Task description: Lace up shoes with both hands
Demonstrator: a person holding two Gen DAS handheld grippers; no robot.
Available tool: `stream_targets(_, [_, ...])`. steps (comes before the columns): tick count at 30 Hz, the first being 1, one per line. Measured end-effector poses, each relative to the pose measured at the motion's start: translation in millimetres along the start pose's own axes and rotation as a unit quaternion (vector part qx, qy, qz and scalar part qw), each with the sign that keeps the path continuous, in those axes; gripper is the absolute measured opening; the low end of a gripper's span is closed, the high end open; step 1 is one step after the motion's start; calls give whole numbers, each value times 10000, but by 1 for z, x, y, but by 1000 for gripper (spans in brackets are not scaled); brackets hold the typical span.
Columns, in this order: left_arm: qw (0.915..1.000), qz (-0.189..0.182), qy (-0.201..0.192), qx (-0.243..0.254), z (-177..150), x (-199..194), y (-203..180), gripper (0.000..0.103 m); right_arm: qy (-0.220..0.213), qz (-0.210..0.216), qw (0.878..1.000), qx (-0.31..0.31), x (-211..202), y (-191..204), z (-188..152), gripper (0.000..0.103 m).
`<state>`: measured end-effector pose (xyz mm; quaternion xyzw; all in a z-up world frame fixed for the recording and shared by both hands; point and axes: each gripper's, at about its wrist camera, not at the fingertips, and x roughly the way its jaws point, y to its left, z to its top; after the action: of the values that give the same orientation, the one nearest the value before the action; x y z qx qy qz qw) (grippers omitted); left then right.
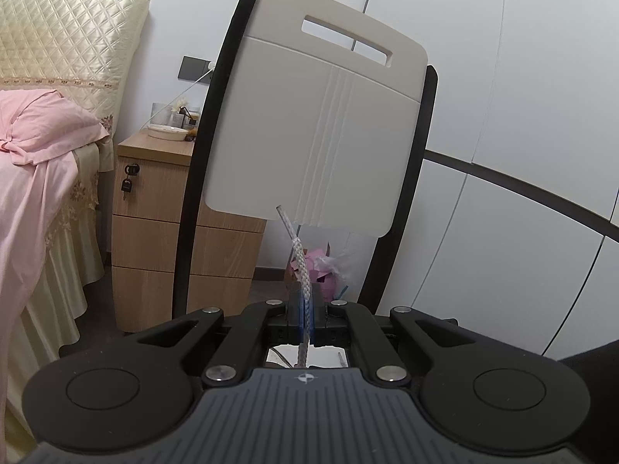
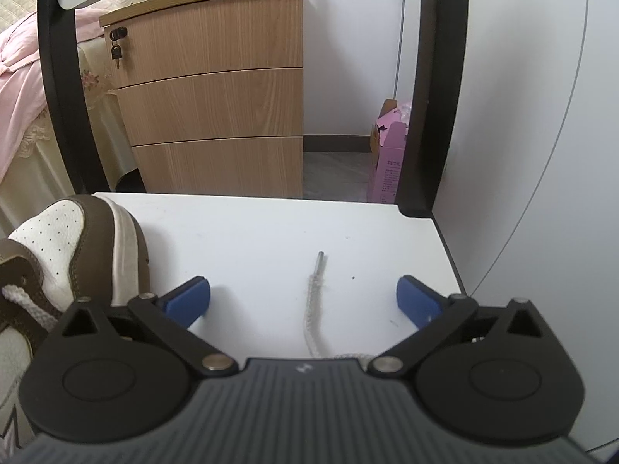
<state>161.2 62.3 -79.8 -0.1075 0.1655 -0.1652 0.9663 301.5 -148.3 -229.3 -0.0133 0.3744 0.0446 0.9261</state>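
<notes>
the chair (image 1: pixel 309 123) fills most of the room from here, its pale back panel held in a black frame and its white seat (image 2: pixel 271 232) serving as the work surface. past the chair's back, on the left, stands a bed (image 1: pixel 42 162) with a pink cover thrown over it, and between the bed and the chair sits a wooden drawer cabinet (image 2: pixel 216 116) with a small key hanging from its top lock. on the floor behind the chair, near the wall, leans a pink box (image 2: pixel 389 158). on the seat's left edge rests the shoe (image 2: pixel 73 247), brown and white with a perforated toe panel, a white lace threaded through an eyelet. the right gripper (image 2: pixel 303 301) hangs over the seat with its blue pads spread wide apart, nothing pressed between them; a lace end (image 2: pixel 315 301) lies loose on the seat between the fingers, its tip pointing toward the chair's back. the left gripper (image 1: pixel 305 305) is raised in front of the chair's back, its jaws pressed together on the other lace end (image 1: pixel 300 259), which sticks up beyond the pads with its tip just reaching the lower edge of the back panel.
</notes>
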Motion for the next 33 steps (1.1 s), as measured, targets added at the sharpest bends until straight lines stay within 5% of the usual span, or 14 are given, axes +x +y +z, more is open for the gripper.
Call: stream_targets(33, [9995, -290, -82, 52, -2, -3, -1, 3, -5, -11, 10000, 8, -1, 0, 1, 103])
